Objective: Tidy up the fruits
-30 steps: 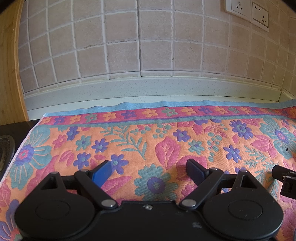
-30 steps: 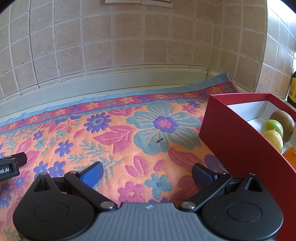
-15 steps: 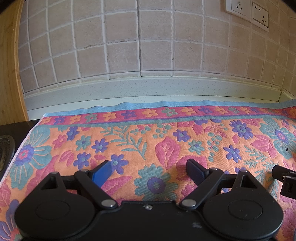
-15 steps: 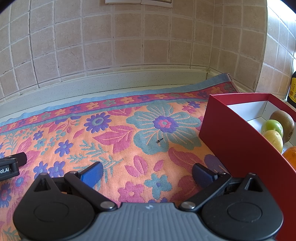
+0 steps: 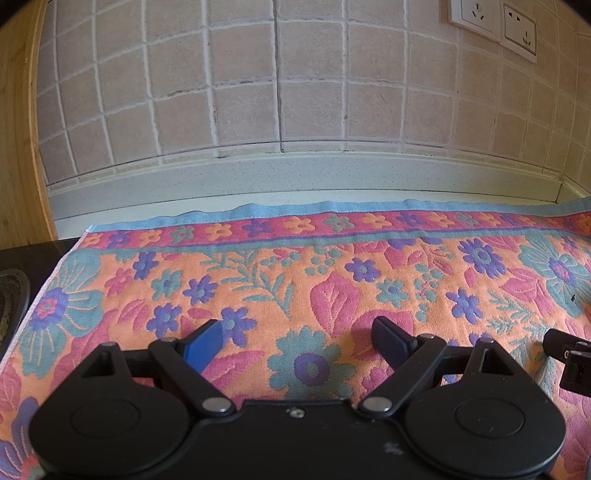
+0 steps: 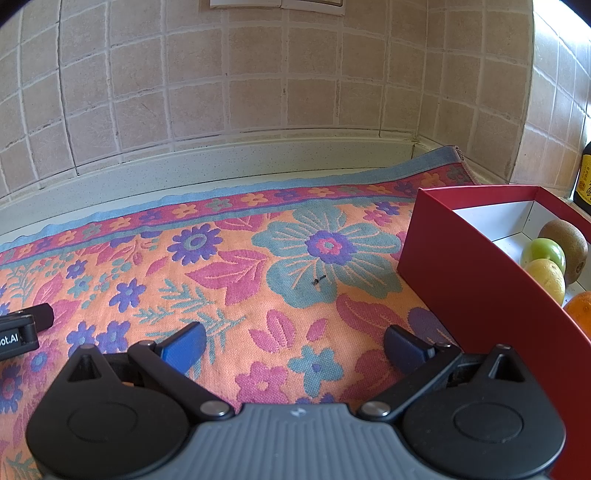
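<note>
Both grippers hover empty over the cloth, fruit boxed off to the right

The floral cloth (image 6: 258, 266) fills the space ahead of both pairs of jaws, probably laid as a soft work surface. The red box (image 6: 461, 266) stands right of the right gripper (image 6: 293, 345), its near wall just beside the right finger; kiwi (image 6: 565, 243), green fruit (image 6: 545, 251), lemon (image 6: 546, 277) and orange (image 6: 580, 310) lie inside. The left gripper (image 5: 297, 343) faces bare cloth. Both jaws are spread wide, nothing between them.

A floral cloth (image 5: 332, 266) covers the counter below a tiled wall (image 5: 280, 92) with sockets (image 5: 493, 26); a dark bottle (image 6: 583, 177) stands far right.
</note>
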